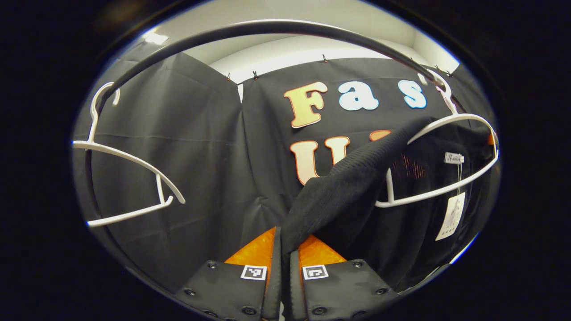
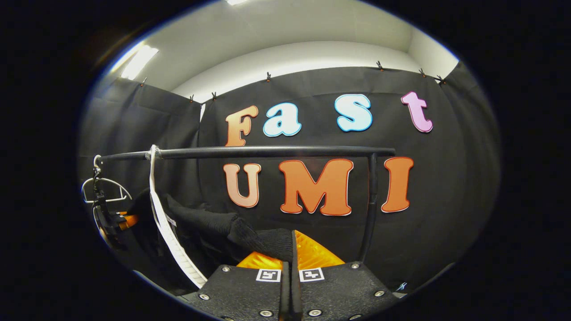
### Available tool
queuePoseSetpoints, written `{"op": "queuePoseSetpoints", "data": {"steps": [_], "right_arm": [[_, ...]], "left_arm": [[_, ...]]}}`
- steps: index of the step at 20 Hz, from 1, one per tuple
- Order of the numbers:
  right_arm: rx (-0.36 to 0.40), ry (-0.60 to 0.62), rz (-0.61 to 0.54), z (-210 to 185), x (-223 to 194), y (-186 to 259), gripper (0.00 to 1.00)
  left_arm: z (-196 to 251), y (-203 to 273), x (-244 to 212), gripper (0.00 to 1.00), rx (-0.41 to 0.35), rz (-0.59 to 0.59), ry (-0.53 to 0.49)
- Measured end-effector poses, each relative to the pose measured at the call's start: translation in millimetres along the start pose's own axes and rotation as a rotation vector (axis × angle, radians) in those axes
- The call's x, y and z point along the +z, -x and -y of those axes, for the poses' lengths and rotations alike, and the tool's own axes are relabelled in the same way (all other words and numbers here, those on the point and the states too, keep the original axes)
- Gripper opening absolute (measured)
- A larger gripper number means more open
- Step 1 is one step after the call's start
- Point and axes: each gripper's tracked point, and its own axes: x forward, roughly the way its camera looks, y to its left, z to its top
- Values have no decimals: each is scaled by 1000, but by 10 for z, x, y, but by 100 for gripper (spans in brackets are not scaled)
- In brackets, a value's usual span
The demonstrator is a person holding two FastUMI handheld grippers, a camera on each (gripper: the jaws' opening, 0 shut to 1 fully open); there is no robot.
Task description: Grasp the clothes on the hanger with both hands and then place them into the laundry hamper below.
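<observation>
A black knitted garment (image 1: 352, 187) hangs over a white hanger (image 1: 446, 189) at the right end of the black rail (image 1: 267, 26) in the left gripper view. One shoulder of it is pulled off the hanger and runs down into my left gripper (image 1: 285, 243), which is shut on the fabric. In the right gripper view the same garment (image 2: 209, 220) stretches from the hanger (image 2: 167, 223), seen edge-on, to my right gripper (image 2: 290, 247), which is shut on its other end. My left gripper (image 2: 111, 223) appears small at the far left, beyond the garment.
An empty white hanger (image 1: 129, 178) hangs at the left end of the rail. Paper tags (image 1: 451, 216) dangle from the garment. The rail (image 2: 267, 152) ends at an upright post (image 2: 370, 209) just right of my right gripper. The black cloth wall stands close behind.
</observation>
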Motion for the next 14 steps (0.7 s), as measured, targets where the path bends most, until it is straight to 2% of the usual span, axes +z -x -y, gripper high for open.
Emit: {"op": "queuePoseSetpoints", "data": {"steps": [7, 14], "right_arm": [[74, -65, -54, -92, -304, -248, 1], [138, -126, -85, -184, -545, -345, 1]], "left_arm": [[-28, -53, 56, 16, 79, -37, -52], [-143, -14, -360, 15, 117, -110, -22]]}}
